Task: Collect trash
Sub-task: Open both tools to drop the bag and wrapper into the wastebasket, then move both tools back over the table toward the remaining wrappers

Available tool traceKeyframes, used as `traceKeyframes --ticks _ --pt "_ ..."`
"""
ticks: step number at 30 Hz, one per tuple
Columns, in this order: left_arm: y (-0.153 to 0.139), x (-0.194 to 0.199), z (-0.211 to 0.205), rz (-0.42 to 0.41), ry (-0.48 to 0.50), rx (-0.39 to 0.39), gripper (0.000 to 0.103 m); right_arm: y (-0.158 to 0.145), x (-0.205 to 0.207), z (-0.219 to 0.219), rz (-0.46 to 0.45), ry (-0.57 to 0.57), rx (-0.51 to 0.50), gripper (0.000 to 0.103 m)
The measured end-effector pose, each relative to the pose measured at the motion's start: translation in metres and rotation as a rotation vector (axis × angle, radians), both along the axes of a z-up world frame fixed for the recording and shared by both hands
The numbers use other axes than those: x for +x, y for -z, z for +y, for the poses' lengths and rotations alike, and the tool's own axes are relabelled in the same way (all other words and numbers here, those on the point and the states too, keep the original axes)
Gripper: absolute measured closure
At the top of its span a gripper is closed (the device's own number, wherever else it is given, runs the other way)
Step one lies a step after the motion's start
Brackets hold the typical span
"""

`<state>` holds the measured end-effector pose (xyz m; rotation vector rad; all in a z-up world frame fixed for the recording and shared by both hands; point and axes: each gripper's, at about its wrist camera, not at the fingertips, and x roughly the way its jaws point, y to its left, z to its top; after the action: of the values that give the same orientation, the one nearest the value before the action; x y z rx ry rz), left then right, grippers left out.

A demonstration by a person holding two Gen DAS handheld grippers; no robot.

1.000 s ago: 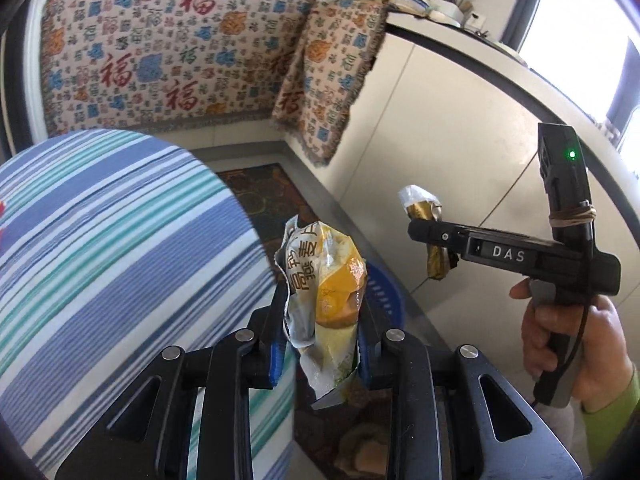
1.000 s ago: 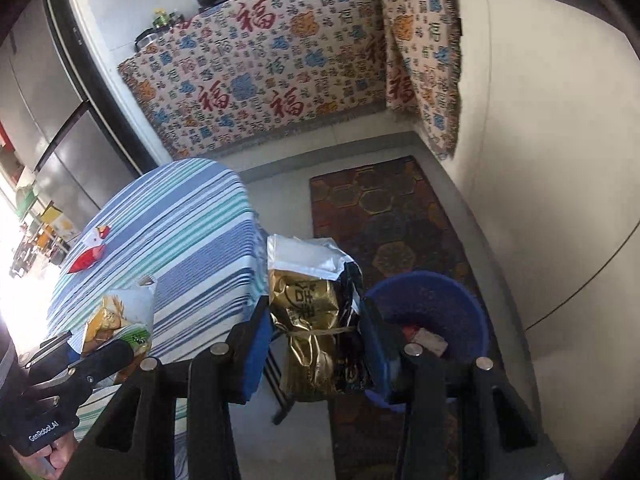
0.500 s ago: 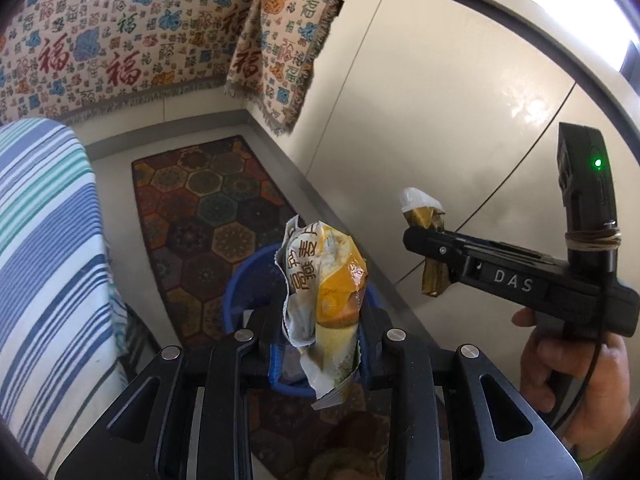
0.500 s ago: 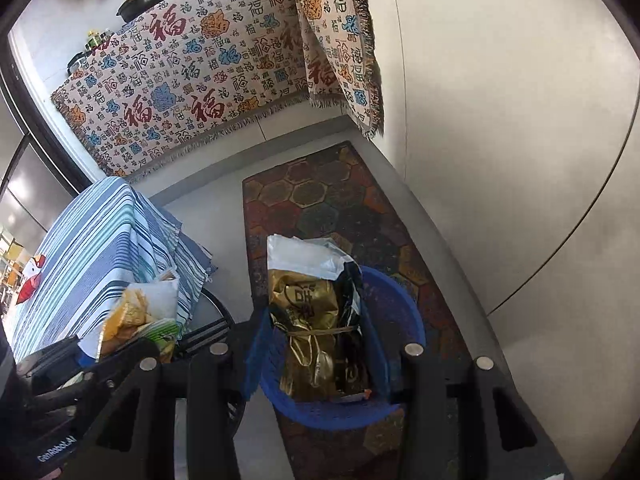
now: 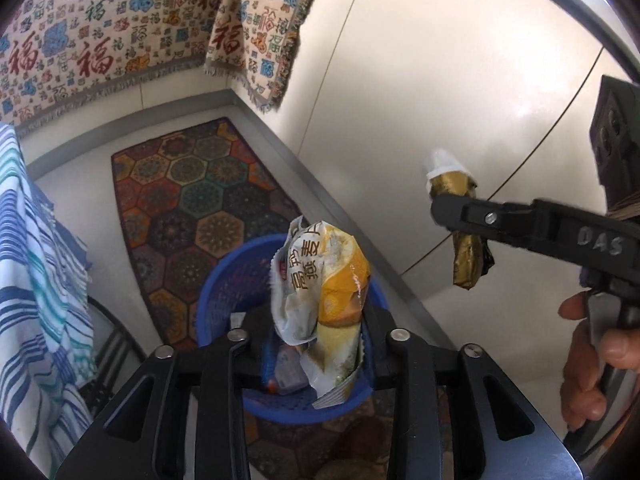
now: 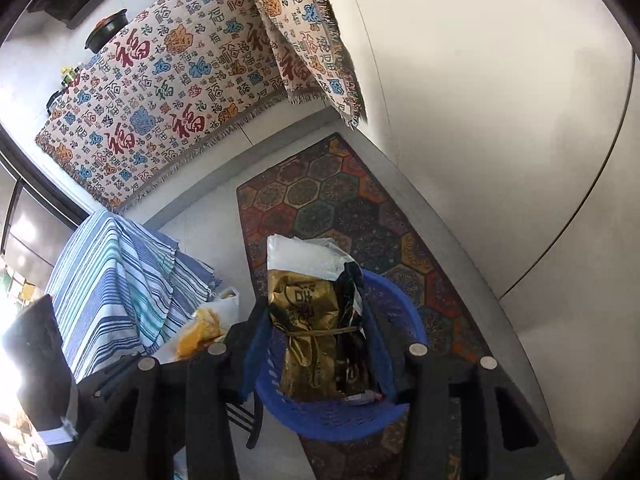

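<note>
My left gripper [image 5: 318, 332] is shut on a yellow and white snack wrapper [image 5: 324, 300] and holds it over the blue trash basket [image 5: 224, 280] on the floor. The basket holds a few bits of trash. My right gripper [image 6: 316, 336] is shut on a gold and black snack bag [image 6: 308, 320], also above the blue basket [image 6: 392, 300]. In the left wrist view the right gripper [image 5: 452, 216] with the gold bag [image 5: 466, 256] is up to the right. The yellow wrapper [image 6: 204, 324] shows at the left of the right wrist view.
A hexagon-patterned rug [image 5: 192, 204] lies under the basket. A table with a blue striped cloth [image 5: 36, 264] stands to the left. White cabinet fronts [image 5: 440, 80] run along the right. A patterned cloth [image 6: 168, 80] hangs over the far counter.
Both grippers have moved away from the striped table and down towards the floor. They now hang over the blue basket, each with its wrapper.
</note>
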<state>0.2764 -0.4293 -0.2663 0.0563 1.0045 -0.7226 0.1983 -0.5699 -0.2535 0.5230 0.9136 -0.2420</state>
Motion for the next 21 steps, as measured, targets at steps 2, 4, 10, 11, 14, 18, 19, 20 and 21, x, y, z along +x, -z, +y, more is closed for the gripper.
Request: traceKeyframes --ticks 2,4,10,11,14,18,19,20,21 --pt "0.008 0.002 -0.005 0.003 0.006 0.01 0.039 0.001 0.001 -0.003 -0.007 0.016 0.018 0.038" --pt "0.011 0.002 -0.007 -0.023 0.003 0.014 0.033 -0.001 0.0 -0.004 -0.016 0.031 0.016 0.038" --pt "-0.01 -0.01 0.012 -0.075 -0.032 0.016 0.027 -0.025 -0.007 0.002 -0.071 0.056 -0.095 0.038" --pt "-0.018 -0.015 0.019 -0.09 -0.039 0.01 0.023 -0.03 -0.006 0.004 -0.076 0.057 -0.115 0.038" --pt "-0.052 -0.035 0.054 -0.135 -0.058 -0.015 0.016 -0.043 -0.004 0.015 -0.08 0.062 -0.177 0.028" --pt "-0.083 -0.061 0.111 -0.174 -0.096 -0.006 0.007 -0.057 0.003 0.042 -0.095 0.025 -0.223 0.025" --pt "-0.088 -0.066 0.127 -0.18 -0.107 0.006 0.006 -0.061 0.005 0.052 -0.101 0.01 -0.236 0.025" --pt "-0.091 -0.071 0.146 -0.183 -0.123 0.025 0.006 -0.065 0.006 0.065 -0.11 -0.009 -0.249 0.025" --pt "-0.093 -0.073 0.161 -0.184 -0.142 0.047 0.006 -0.065 0.006 0.065 -0.11 -0.009 -0.249 0.025"
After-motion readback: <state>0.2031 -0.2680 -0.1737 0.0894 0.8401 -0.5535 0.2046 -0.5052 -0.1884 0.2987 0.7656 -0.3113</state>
